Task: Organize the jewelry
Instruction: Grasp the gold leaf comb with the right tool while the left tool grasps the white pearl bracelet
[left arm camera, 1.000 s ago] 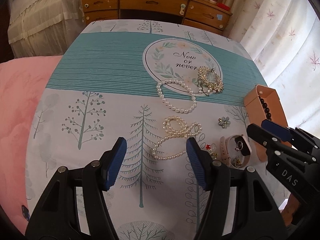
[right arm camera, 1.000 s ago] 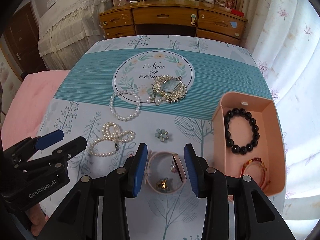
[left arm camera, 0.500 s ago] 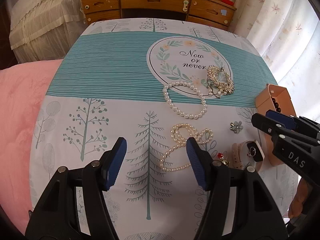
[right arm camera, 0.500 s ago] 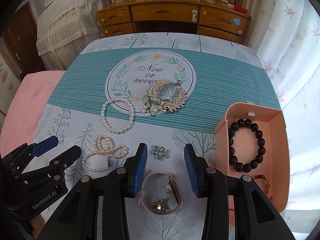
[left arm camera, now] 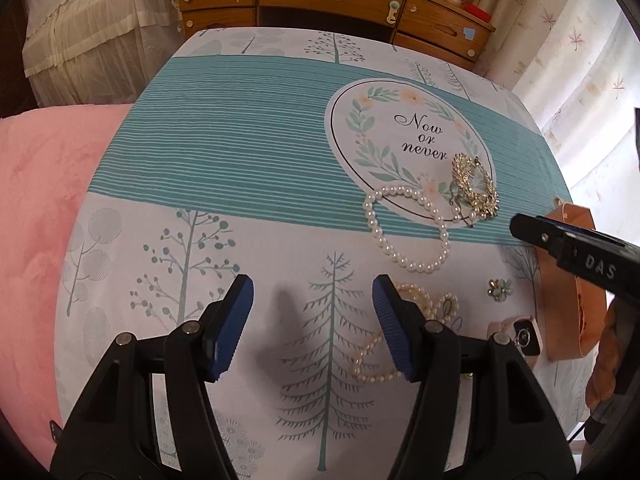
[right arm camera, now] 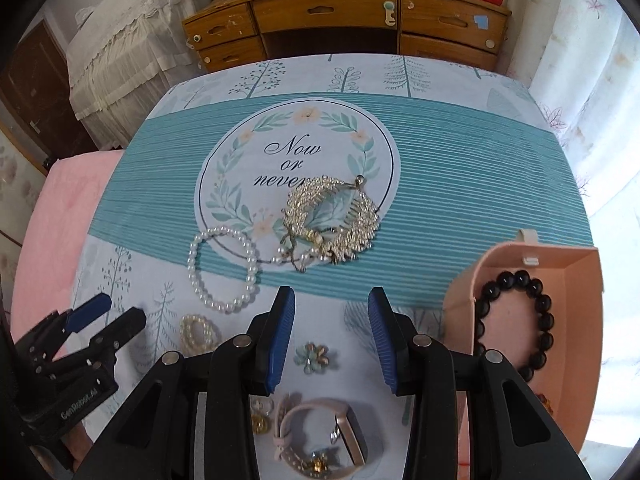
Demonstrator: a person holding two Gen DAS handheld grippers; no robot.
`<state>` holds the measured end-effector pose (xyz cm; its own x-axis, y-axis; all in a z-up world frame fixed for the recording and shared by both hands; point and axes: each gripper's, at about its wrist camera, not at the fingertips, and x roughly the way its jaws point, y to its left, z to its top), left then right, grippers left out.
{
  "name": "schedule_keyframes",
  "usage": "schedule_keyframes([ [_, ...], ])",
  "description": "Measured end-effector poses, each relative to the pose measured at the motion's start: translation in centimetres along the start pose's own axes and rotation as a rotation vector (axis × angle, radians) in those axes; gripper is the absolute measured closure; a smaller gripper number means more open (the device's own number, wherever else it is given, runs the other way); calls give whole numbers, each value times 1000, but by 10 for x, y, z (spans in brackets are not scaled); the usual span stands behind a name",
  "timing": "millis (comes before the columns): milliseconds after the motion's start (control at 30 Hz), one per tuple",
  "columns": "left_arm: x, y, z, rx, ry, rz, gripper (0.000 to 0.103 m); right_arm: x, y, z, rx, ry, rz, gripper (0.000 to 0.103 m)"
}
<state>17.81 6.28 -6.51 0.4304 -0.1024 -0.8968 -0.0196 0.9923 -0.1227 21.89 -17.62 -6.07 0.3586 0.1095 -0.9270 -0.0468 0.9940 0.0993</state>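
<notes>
Jewelry lies on the printed tablecloth (right arm camera: 460,152): a gold leaf hair comb (right arm camera: 332,220) (left arm camera: 474,186), a pearl bracelet (right arm camera: 222,268) (left arm camera: 408,232), a coiled pearl necklace (right arm camera: 198,334) (left arm camera: 404,328), a small flower brooch (right arm camera: 312,356) (left arm camera: 498,289) and a pink watch (right arm camera: 324,436) (left arm camera: 520,330). A pink box (right arm camera: 532,320) (left arm camera: 568,280) at the right holds a black bead bracelet (right arm camera: 520,320). My right gripper (right arm camera: 330,334) is open and empty, just above the brooch. My left gripper (left arm camera: 312,320) is open and empty, left of the necklace.
A wooden desk with drawers (right arm camera: 344,20) stands beyond the table's far edge. A pink cushion (left arm camera: 40,208) lies to the left. A lace-covered bed (right arm camera: 120,40) is at the far left, and curtains (right arm camera: 592,60) hang at the right.
Both grippers have moved forward over the table. The watch has slid back under the right gripper and the brooch now lies between its fingers. Both stayed open.
</notes>
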Motion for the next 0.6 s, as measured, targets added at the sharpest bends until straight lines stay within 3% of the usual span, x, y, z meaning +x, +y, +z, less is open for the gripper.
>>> schedule_keyframes([
  [133, 10, -7, 16, 10, 20, -22, 44, 20, -7, 26, 50, 44, 26, 64],
  [367, 35, -26, 47, 40, 67, -24, 44, 47, -8, 65, 117, 128, 146, 64],
  [600, 49, -36, 57, 77, 90, 16, 44, 69, 6, 81, 117, 160, 119, 64],
])
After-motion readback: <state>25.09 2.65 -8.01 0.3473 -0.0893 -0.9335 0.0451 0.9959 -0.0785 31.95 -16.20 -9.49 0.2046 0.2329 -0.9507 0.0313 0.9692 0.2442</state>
